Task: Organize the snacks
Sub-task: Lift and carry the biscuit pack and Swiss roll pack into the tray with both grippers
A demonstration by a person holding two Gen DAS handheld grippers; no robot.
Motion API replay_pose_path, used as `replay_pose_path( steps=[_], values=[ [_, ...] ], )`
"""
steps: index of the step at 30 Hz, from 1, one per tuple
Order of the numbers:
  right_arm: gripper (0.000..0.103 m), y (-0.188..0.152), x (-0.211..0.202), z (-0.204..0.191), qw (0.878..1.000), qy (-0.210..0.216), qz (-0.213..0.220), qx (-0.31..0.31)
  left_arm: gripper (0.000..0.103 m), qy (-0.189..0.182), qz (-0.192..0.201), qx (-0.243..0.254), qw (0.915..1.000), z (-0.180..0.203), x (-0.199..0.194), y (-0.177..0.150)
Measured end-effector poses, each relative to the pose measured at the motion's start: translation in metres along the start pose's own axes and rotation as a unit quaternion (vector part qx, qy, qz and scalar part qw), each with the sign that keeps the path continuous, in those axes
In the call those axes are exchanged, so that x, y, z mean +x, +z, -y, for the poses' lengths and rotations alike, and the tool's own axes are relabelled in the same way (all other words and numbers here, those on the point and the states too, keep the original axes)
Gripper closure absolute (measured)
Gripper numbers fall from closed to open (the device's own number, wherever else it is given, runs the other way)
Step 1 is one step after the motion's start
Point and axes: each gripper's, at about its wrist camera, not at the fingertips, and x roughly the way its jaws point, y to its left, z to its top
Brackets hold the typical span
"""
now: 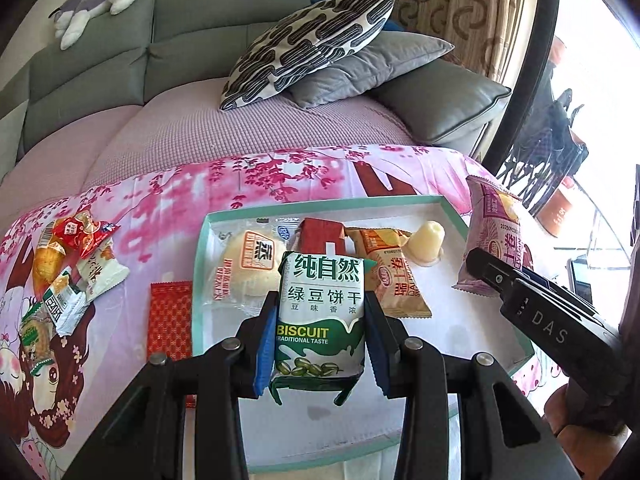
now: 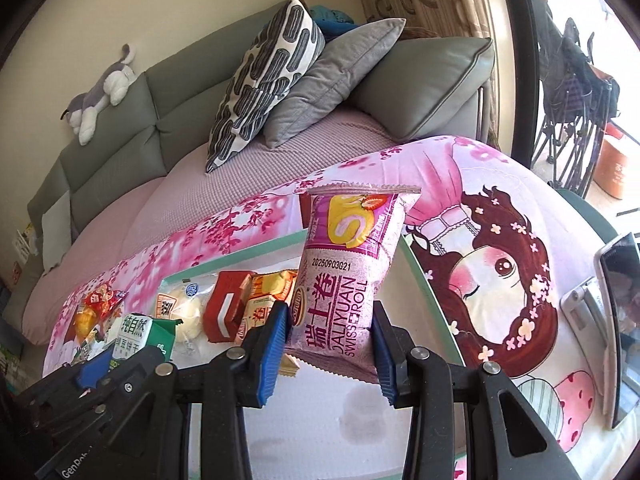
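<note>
Both tools are built from black plastic arms joined by round silver pivot pins. The left gripper (image 1: 320, 336) and right gripper (image 2: 330, 348) are each fitted with ridged blue pads (image 1: 265, 344). "DAS" is printed in pale letters on the right gripper's body; small screws are seen nearby.

A surface draped in a pink cartoon-print cloth (image 1: 280, 176) carries a shallow white mint-rimmed tray (image 1: 448, 280), with a flat red patterned packet (image 1: 170, 320) just left of it and a heap of small snack wrappers (image 1: 72, 268) farther left.
</note>
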Motion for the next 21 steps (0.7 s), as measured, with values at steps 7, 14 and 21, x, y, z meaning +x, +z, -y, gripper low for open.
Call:
replay_pose_path(
  steps=[7,14,21],
  values=[
    [0.061,-0.002,0.012,0.007,1.000,-0.004,-0.021,-0.005,0.062,0.004,-0.010,-0.004,0.9999,0.006,0.016,0.002],
    [0.061,-0.009,0.027,0.008,0.999,-0.007,-0.049,-0.011,0.062,0.013,-0.022,-0.007,0.9996,0.002,0.030,-0.001],
    [0.060,-0.013,0.039,0.009,0.997,-0.013,-0.070,-0.012,0.062,0.016,-0.039,-0.006,0.9991,0.001,0.043,-0.005]
  ],
)
